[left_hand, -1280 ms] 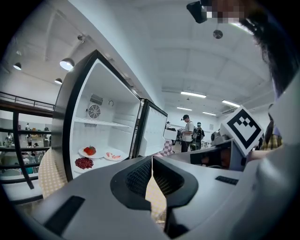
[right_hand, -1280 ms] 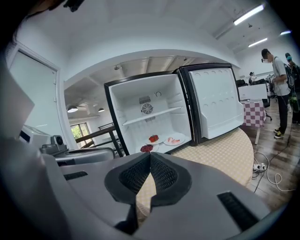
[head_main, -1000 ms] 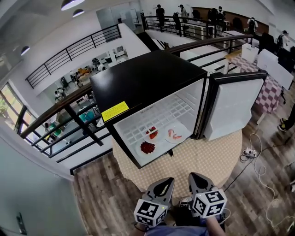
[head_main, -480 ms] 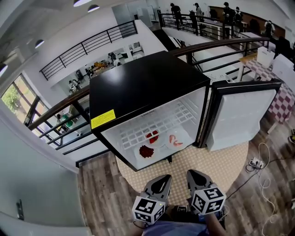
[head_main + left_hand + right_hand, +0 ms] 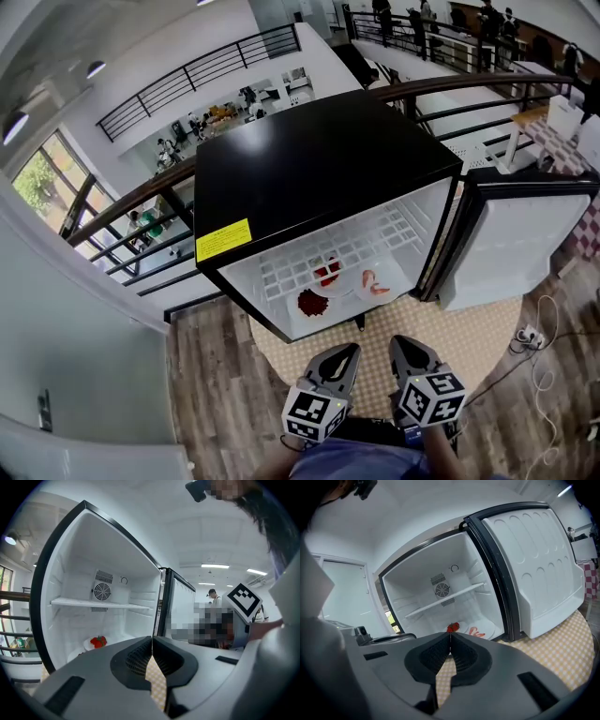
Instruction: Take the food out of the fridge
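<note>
The food (image 5: 327, 275) lies on small white plates (image 5: 392, 273) on the floor of the open fridge (image 5: 319, 169), below its shelf. The plates look light, stiff and slick and the red pieces soft and loose, so a pinch on a front rim, kept level, seems best. The left claw (image 5: 350, 350) and right claw (image 5: 397, 341), both closed and empty, hover side by side before the fridge, well apart from it, tilted slightly down.

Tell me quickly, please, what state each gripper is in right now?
Left gripper: closed, holding nothing.
Right gripper: closed, holding nothing.
</note>
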The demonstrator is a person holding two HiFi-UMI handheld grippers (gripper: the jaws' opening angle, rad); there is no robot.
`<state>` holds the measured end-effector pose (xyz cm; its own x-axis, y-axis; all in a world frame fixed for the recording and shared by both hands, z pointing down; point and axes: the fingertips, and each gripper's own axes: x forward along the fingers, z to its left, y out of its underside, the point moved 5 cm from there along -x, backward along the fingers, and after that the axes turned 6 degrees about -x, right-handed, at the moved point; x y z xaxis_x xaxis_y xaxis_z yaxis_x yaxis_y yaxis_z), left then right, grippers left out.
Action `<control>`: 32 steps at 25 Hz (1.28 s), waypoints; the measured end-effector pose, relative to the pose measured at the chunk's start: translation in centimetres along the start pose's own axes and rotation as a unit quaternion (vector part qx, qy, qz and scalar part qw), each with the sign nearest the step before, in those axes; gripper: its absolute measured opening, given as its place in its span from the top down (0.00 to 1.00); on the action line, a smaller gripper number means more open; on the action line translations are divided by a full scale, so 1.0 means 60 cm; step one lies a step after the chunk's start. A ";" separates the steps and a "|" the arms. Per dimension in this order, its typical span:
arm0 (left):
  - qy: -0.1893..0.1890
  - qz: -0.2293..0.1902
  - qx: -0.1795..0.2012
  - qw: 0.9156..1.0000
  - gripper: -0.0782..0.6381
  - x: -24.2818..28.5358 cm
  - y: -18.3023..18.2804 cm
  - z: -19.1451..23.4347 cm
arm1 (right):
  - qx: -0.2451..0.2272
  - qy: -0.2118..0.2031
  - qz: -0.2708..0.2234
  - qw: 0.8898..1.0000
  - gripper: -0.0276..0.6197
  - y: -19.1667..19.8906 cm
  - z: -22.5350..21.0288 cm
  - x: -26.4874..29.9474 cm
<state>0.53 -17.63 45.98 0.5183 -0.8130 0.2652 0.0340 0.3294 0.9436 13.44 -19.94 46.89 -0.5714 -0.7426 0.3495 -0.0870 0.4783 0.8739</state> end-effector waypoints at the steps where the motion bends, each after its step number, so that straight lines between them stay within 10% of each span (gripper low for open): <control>1: 0.001 -0.001 0.001 1.000 0.87 0.006 -0.002 0.005 | 0.001 0.002 0.003 1.000 0.93 0.000 -0.003 0.005; 14: 0.043 0.033 0.052 0.997 0.87 0.097 0.012 0.059 | 0.085 -0.011 0.039 0.996 0.93 0.011 -0.058 0.121; 29: 0.070 0.075 0.015 0.995 0.86 0.178 0.060 0.096 | 0.153 -0.001 0.142 0.978 0.92 0.084 -0.141 0.242; 32: 0.078 0.084 0.006 0.993 0.86 0.183 0.070 0.098 | 0.204 -0.014 0.150 0.967 0.70 0.097 -0.151 0.257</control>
<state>1.35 -27.98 54.03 0.6417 -0.6631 0.3854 -0.0735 0.4470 0.8915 11.50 -32.83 60.45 -0.6417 -0.5310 0.5534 -0.2254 0.8203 0.5256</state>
